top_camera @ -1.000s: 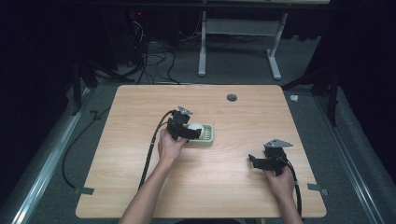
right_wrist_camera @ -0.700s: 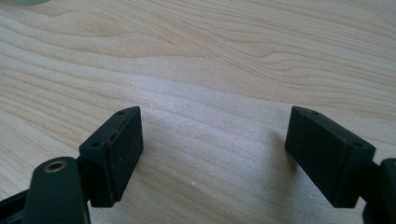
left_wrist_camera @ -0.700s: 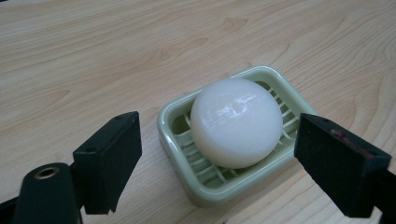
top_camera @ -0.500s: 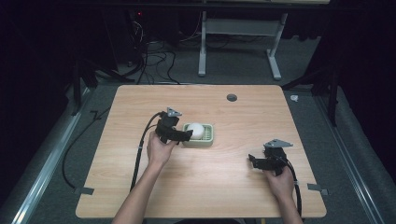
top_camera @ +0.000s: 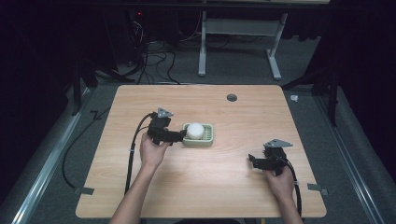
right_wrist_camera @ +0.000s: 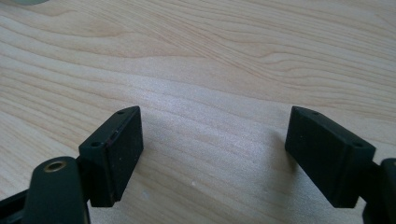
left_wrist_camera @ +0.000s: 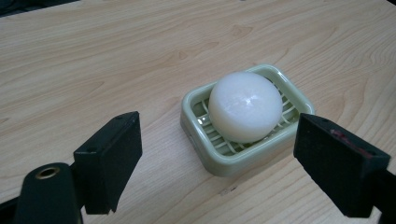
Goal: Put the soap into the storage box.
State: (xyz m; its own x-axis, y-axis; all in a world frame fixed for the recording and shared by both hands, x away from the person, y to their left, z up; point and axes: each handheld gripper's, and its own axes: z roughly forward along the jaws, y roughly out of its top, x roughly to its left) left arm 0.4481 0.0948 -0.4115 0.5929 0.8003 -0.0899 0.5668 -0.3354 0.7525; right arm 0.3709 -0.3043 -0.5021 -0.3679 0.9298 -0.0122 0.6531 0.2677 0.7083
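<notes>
On the wooden bench [top_camera: 224, 182], the left gripper [top_camera: 176, 136] sits just left of a green soap dish [top_camera: 208, 139] holding a round white soap [top_camera: 195, 130], jaws spread wide and empty, the dish lying straight ahead between them; far to the right, the right gripper [top_camera: 254, 161] rests well apart, jaws also wide over bare wood, making the left hand the nearer one

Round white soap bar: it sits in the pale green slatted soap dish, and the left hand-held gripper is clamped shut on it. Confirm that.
Not quite. The round white soap bar does sit in the pale green slatted soap dish, but the left hand-held gripper is not clamped on it. The left gripper view shows its jaws wide open, short of the soap and touching neither soap nor dish.
</notes>
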